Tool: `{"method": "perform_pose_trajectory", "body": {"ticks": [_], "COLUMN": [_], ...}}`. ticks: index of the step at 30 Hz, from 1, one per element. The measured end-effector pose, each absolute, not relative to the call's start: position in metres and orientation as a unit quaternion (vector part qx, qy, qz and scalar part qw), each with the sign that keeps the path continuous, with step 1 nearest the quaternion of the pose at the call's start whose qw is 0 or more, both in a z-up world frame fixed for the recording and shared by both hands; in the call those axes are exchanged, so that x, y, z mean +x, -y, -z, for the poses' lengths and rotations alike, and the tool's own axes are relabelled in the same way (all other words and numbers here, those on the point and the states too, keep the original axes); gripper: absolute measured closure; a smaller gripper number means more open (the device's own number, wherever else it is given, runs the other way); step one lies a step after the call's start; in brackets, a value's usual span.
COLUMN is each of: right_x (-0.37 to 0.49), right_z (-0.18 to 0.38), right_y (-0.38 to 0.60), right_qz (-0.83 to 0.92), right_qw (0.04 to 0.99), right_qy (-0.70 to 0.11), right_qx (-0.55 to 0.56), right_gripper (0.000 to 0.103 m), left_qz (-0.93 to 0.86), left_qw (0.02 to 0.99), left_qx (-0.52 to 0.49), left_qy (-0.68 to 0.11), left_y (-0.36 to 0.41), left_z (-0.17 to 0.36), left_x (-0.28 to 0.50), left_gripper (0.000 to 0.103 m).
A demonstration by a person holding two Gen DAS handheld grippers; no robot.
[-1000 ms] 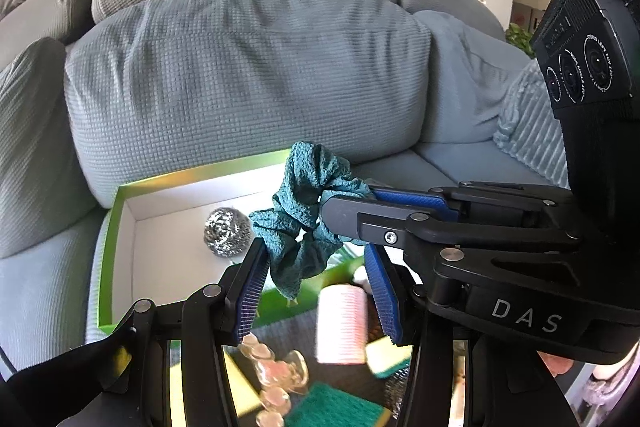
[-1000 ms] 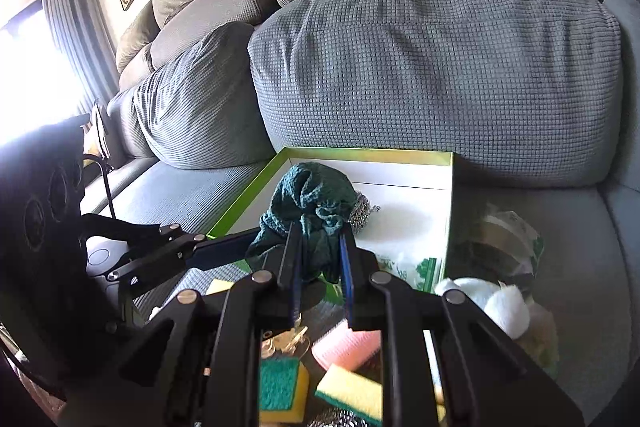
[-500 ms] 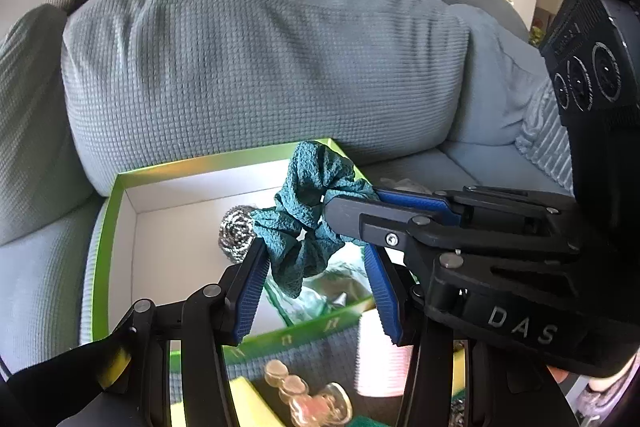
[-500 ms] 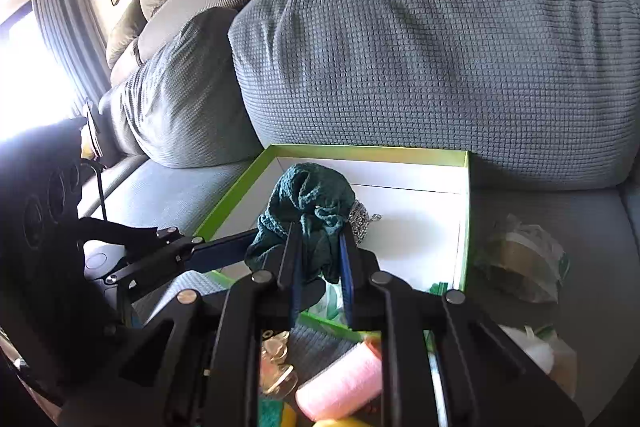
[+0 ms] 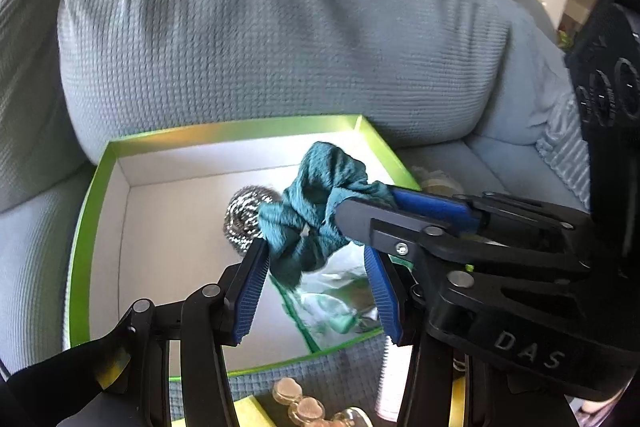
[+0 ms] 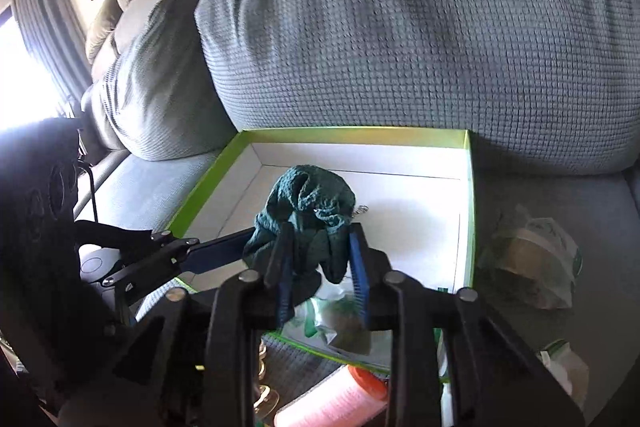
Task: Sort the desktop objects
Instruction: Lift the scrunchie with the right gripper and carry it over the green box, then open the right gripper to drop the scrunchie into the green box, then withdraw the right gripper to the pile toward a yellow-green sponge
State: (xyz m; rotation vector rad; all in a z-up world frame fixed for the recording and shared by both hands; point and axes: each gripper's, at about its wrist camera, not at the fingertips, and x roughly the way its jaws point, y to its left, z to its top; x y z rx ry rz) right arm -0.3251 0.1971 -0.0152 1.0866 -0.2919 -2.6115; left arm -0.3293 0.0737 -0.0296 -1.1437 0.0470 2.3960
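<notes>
1. Teal scrunchie (image 5: 316,203) hangs over the green box (image 5: 224,131), above its white floor and close to the steel scrubber ball (image 5: 244,215).
2. My right claw (image 6: 320,251) has it at the tips. Those jaws are opening now. The cloth is between them and touches both pads.
3. My left claw (image 5: 316,279) sits just under it, partly open and holding nothing. One pad brushes the cloth.
4. A second ago the scrunchie was back over the box's near edge. Both claws have since come forward and down, so it is over the inside.
5. I think the drop is starting, and it should land in the box.
6. Outside the box, the pink roller (image 6: 340,399) waits its turn.
</notes>
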Motion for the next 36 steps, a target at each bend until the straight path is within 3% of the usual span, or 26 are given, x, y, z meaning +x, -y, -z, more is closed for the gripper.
{"method": "perform_pose_trajectory", "body": {"ticks": [3,5,6,7,20,22,36], "right_x": [-0.330,-0.335,-0.335,-0.335,-0.315,-0.306,-0.240], "right_z": [0.018,0.019,0.020,0.020,-0.003,-0.008,-0.034], "right_y": [-0.196,-0.196,-0.198,-0.199,-0.223,-0.225,-0.236], "right_qz": [0.906,0.903,0.903,0.904,0.906,0.906,0.912], "right_qw": [0.138,0.131,0.123,0.115,0.102,0.109,0.123], "right_qy": [0.104,0.110,0.110,0.112,0.145,0.147,0.150], "right_qx": [0.386,0.394,0.397,0.397,0.384,0.381,0.360], "right_gripper": [0.054,0.042,0.030,0.026,0.025,0.020,0.019], "left_qz": [-0.875,-0.875,-0.876,-0.878,-0.896,-0.899,-0.901], "left_qw": [0.210,0.182,0.171,0.159,0.101,0.106,0.161], "left_qx": [-0.435,-0.448,-0.450,-0.451,-0.432,-0.425,-0.402], "left_qy": [-0.018,-0.016,-0.017,-0.016,0.005,0.005,-0.015], "left_y": [-0.071,-0.069,-0.068,-0.066,-0.048,-0.047,-0.072], "left_z": [0.037,0.042,0.043,0.043,0.016,0.010,-0.008], "left_x": [-0.336,-0.341,-0.341,-0.342,-0.327,-0.319,-0.258], "left_gripper": [0.036,0.014,0.012,0.010,0.010,0.010,0.010]}}
